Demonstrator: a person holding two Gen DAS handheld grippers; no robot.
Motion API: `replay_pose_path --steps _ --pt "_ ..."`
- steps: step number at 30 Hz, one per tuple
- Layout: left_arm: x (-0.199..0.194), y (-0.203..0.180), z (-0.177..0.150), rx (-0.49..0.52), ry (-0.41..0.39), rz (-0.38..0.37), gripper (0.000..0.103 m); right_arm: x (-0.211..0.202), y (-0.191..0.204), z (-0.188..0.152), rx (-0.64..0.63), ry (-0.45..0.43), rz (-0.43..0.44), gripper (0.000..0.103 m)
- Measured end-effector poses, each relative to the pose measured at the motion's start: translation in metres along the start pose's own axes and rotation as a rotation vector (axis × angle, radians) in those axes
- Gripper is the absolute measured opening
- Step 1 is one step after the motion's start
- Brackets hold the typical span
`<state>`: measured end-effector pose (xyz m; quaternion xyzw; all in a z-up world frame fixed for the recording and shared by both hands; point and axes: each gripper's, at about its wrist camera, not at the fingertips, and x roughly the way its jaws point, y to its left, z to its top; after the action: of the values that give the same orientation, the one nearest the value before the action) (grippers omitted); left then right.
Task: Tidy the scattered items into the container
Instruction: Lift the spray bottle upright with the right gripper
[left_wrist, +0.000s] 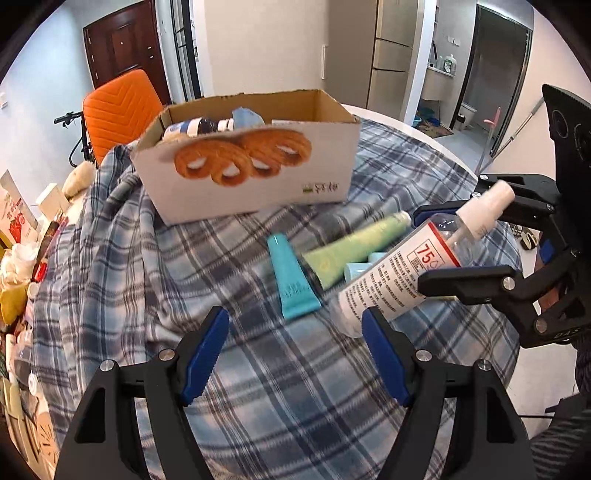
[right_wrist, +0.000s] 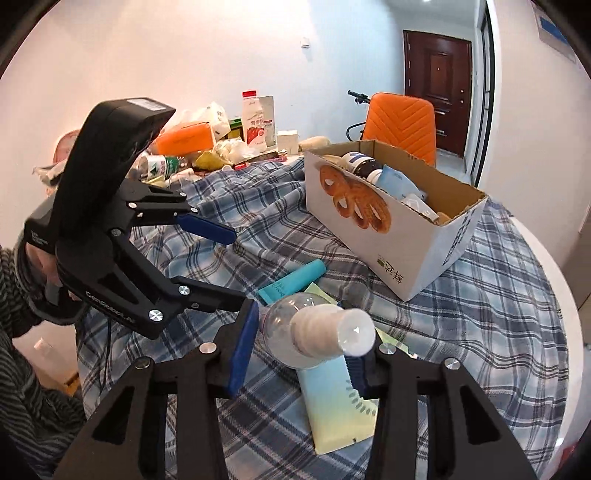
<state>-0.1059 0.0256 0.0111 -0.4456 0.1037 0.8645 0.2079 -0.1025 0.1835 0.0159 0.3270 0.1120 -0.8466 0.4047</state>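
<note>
Right tongs (left_wrist: 458, 247) were clamped on the clear spray bottle (left_wrist: 399, 273) (red "75" label, white spray cap), holding it tilted above the plaid cloth (left_wrist: 258, 387), cap end up. In the right wrist view the same bottle (right_wrist: 295, 332) pointed cap-first at the camera, sitting between the blue pads (right_wrist: 242, 350). Left tongs (left_wrist: 295, 354) were apart, nothing between them, hovering over the cloth at the near side of the surface; seen from the right wrist, the left tongs (right_wrist: 225, 266) also gaped wide.

Cardboard box (left_wrist: 243, 173) (pastry print on its side) sat on the cloth toward the far edge of the round white surface (right_wrist: 569, 332). It already held a dark bottle with white cap (left_wrist: 207, 127) and a pale blue pack (left_wrist: 247, 116); other contents were too cluttered to name.

Still on the cloth between box and tongs: teal tube (left_wrist: 291, 284), green tube (left_wrist: 354, 243) beside it, their flat ends touching or overlapping (could not tell which), and small light blue pieces (left_wrist: 356, 269) partly hidden behind the spray bottle. From the right wrist, a pale blue-to-yellow pouch (right_wrist: 340, 406) lay flat under the held bottle.

Far edge held a heap of packaging and a red-capped milk bottle (right_wrist: 255, 122). Orange chair (left_wrist: 122, 110) stood behind the box.
</note>
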Motion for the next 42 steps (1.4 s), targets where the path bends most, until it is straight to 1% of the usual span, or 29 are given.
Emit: replay_pose_path --steps 5,8,11,14,17,21,24,27,34,38,42 --pt "0.011 0.004 0.004 -0.024 0.016 -0.020 0.077 0.005 -0.005 0.006 0.026 -0.019 0.013 0.043" --pt "0.011 0.003 0.003 -0.016 0.003 0.005 0.077 0.009 -0.006 0.009 0.032 -0.033 0.024 0.042" --pt "0.012 0.005 0.002 -0.018 0.008 0.021 0.077 0.017 -0.007 0.013 0.056 -0.036 0.066 0.040" --pt "0.012 0.011 0.001 -0.032 0.020 0.015 0.077 0.027 -0.004 0.014 0.066 -0.030 0.101 0.039" --pt "0.010 0.016 -0.002 -0.052 0.026 -0.001 0.077 0.035 0.001 0.012 0.064 -0.025 0.116 0.038" --pt "0.010 0.017 -0.003 -0.049 0.026 0.002 0.077 0.037 0.001 0.012 0.068 -0.043 0.115 0.038" --pt "0.011 0.017 -0.003 -0.053 0.023 0.003 0.077 0.039 0.001 0.010 0.073 -0.069 0.099 0.038" --pt "0.011 0.017 -0.003 -0.052 0.012 0.021 0.077 0.040 0.002 0.008 0.095 -0.097 0.084 0.038" --pt "0.016 0.018 -0.005 -0.040 0.028 0.037 0.077 0.038 0.017 0.010 0.025 -0.084 0.030 0.037" --pt "0.014 0.019 -0.001 -0.043 0.023 0.033 0.077 0.032 0.014 0.014 0.058 -0.073 -0.020 0.037" --pt "0.006 0.018 0.011 -0.041 -0.003 0.033 0.077 0.016 0.002 0.026 0.088 -0.099 -0.027 0.037"
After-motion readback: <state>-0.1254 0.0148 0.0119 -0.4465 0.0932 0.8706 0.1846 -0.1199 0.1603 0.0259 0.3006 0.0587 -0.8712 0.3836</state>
